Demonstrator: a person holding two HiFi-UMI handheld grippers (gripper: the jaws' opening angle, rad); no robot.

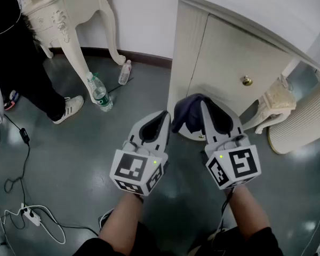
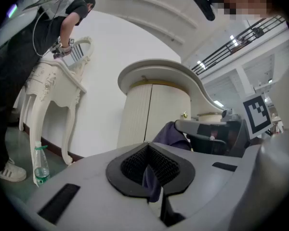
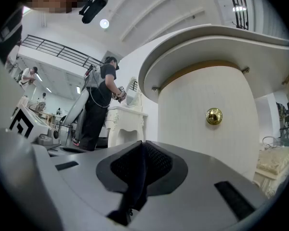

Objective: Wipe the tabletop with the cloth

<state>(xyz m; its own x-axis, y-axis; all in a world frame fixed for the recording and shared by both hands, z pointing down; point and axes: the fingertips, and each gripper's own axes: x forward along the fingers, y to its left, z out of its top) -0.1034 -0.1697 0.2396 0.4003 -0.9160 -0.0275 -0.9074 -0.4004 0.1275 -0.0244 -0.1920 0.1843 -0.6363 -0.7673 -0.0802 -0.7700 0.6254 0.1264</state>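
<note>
Cloth (image 1: pixel 188 113) hangs dark and bunched between the two grippers, in front of the cabinet door (image 1: pixel 229 63) and well below the tabletop (image 1: pixel 266 9). Left gripper (image 2: pixel 149 174): jaws closed on a fold of cloth. Right gripper (image 3: pixel 135 177): jaws likewise clamped on cloth. Both are held low over the floor. Judged progress: cloth secured, no contact with the tabletop, wiping not begun. Remaining: raise the cloth over the tabletop's near edge, then wipe.

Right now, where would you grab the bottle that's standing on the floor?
Grip the standing bottle around its straight middle, jaws level, from the side away from the table leg: it is upright and round. Both the left gripper and right gripper pinch the cloth, so free one first.
</note>
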